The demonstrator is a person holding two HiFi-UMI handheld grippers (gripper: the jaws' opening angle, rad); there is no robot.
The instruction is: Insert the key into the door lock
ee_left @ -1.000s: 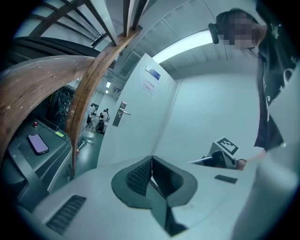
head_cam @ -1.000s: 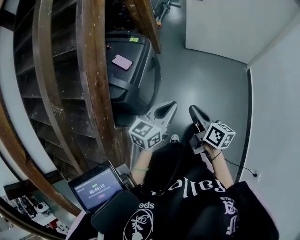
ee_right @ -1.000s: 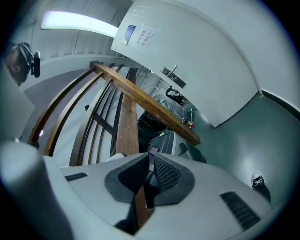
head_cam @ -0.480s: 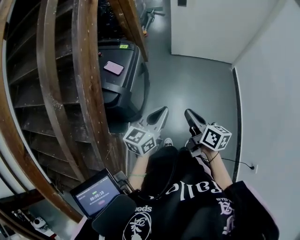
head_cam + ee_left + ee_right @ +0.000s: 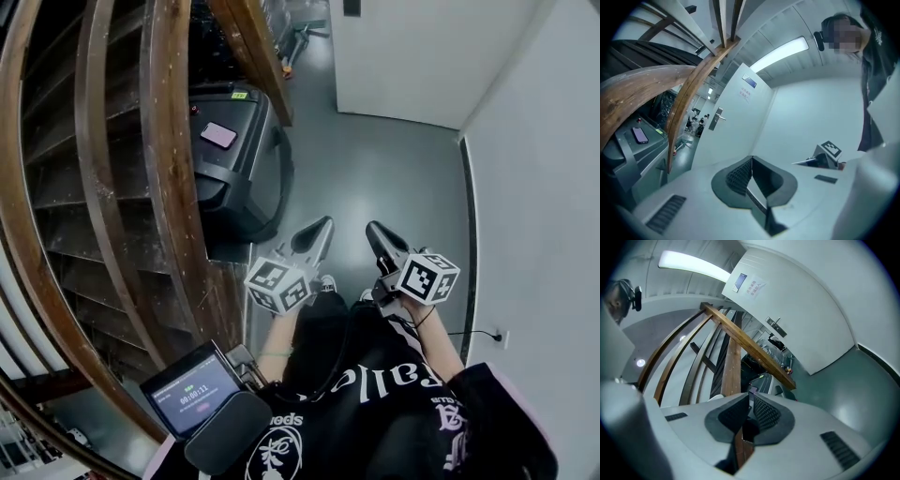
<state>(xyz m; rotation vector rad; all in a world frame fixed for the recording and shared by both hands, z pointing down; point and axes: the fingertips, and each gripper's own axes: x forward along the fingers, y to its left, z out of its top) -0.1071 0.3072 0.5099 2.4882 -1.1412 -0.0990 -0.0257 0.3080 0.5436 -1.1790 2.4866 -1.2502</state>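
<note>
No key shows in any view. A white door [image 5: 412, 56] stands ahead across the grey floor; in the left gripper view the door [image 5: 736, 126] carries a metal lever handle [image 5: 717, 115], and the right gripper view shows the same handle [image 5: 774, 325]. My left gripper [image 5: 322, 226] and right gripper [image 5: 373, 229] are held side by side at waist height, pointing forward, well short of the door. The left gripper [image 5: 751, 158] has its pads meeting at the tips. Only a thin slit separates the pads of the right gripper [image 5: 751, 396], and nothing shows between them.
A curved wooden staircase [image 5: 169, 187] rises on the left. Beside it stands a black treadmill [image 5: 239, 178] with a pink phone [image 5: 218, 134] on its console. A white wall [image 5: 534, 206] runs along the right, with a socket and cable [image 5: 494, 337]. A small screen [image 5: 192, 392] hangs at my chest.
The head view has shifted forward and the door has drawn slightly closer. Both grippers keep the same pose, side by side, jaws unchanged.
</note>
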